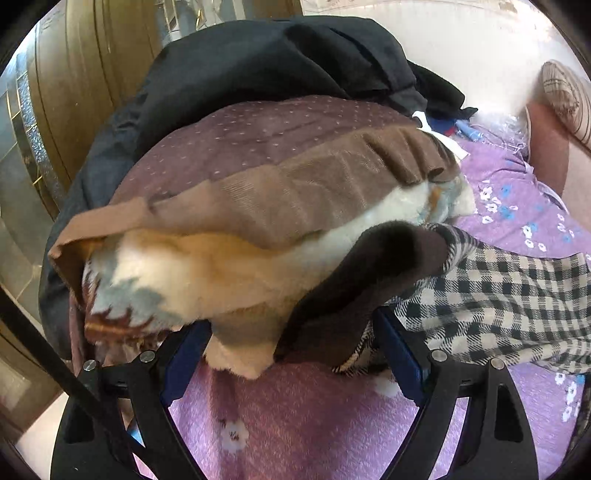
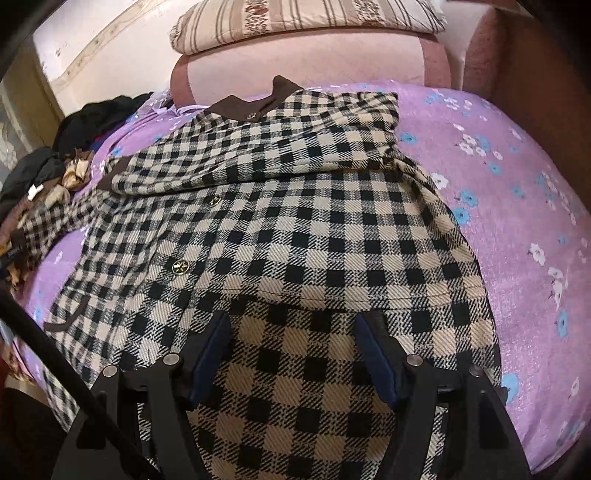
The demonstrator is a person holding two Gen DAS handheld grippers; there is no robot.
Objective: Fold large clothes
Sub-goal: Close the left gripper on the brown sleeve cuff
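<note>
Closest to the lens in the right wrist view, the lower hem of the checked coat (image 2: 295,229) fills the space between the two blue pads of the right gripper (image 2: 293,354), whose fingers stand apart with cloth lying between and under them; nothing shows them pinching it. The coat lies spread face up on the purple floral bedspread (image 2: 517,184), its brown collar (image 2: 255,103) toward the striped pillow (image 2: 306,18), one sleeve already laid across the chest. In the left wrist view the left gripper (image 1: 291,343) also has its fingers apart, and the other sleeve's brown cuff (image 1: 373,273) drapes over and between them, so I cannot tell whether a pad bears on it. Beyond the cuff sits a pile of other clothes (image 1: 258,177), topped by a dark garment (image 1: 277,59). I judge the sleeve-folding step to be in hand: one sleeve is in, the left-side sleeve is not yet. The next move would call for closing on the cuff, carrying it clear of the pile and laying it flat across the body, while the right side steadies the hem so the coat does not slide on the bedspread.
</note>
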